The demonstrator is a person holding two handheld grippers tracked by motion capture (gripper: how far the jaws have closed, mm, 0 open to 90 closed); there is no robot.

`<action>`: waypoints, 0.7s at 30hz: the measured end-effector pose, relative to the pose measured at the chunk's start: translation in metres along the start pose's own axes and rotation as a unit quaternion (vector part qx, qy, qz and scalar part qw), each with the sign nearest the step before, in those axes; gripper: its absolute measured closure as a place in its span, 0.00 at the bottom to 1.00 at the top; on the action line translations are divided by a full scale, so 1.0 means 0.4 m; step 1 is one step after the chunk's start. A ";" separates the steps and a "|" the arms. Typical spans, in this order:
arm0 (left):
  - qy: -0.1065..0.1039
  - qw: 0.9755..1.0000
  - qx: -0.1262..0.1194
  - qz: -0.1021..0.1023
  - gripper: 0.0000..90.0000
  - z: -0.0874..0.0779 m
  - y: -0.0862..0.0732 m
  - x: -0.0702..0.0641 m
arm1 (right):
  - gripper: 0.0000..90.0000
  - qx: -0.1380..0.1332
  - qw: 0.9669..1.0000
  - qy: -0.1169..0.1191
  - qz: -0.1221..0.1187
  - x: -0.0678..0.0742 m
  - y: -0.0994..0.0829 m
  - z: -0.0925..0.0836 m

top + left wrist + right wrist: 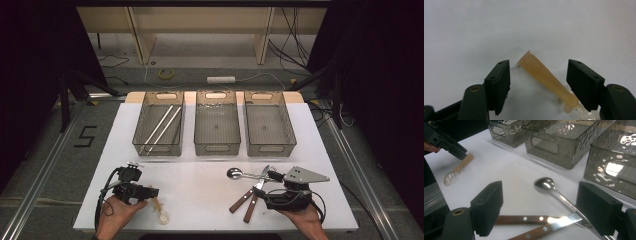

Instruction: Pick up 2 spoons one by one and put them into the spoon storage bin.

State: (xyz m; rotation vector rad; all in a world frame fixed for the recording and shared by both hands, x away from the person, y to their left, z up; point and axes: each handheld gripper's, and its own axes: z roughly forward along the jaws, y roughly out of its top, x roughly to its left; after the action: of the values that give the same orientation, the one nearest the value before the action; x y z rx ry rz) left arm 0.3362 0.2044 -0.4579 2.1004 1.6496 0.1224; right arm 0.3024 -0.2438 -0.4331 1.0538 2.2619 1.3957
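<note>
Left tongs [539, 82] released astride plastic spoon [546, 77]; right tongs [541, 212] released over knives [534, 222]

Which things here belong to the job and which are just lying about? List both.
Likely in the job, sorting cutlery: plastic spoon between the jaws of the open left gripper, metal spoon, two wooden-handled knives, chopsticks, three bins.
Lying about: tape roll, power strip, cables on the floor.

Three smoky clear plastic bins [217, 131] wall off the white surface [200, 180] at 12 o'clock. The middle lies bare. Wooden-handled knives [246, 200] and a steel spoon [243, 174] clutter 4 o'clock.
</note>
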 end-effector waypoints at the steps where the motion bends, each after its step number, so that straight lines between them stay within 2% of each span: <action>1: 0.003 1.000 -0.001 0.001 0.40 0.003 0.003 -0.001 | 0.25 0.001 1.000 0.000 0.000 0.001 0.000 0.000; 10: 0.017 1.000 0.018 -0.008 0.46 0.034 0.018 0.013 | 0.25 0.003 1.000 0.003 -0.004 0.006 0.003 0.004; 18: 0.044 0.999 0.020 0.009 0.52 0.040 0.025 -0.002 | 0.25 0.004 1.000 0.005 -0.005 0.007 0.005 0.008; 21: 0.066 0.997 0.019 0.020 0.60 0.044 0.026 -0.014 | 0.25 0.005 1.000 0.005 -0.004 0.006 0.005 0.011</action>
State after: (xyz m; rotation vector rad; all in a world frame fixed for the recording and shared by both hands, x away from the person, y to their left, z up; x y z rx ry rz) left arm 0.3502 0.1919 -0.4681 2.1978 1.6977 0.2497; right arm 0.3043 -0.2389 -0.4331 1.0413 2.2799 1.3913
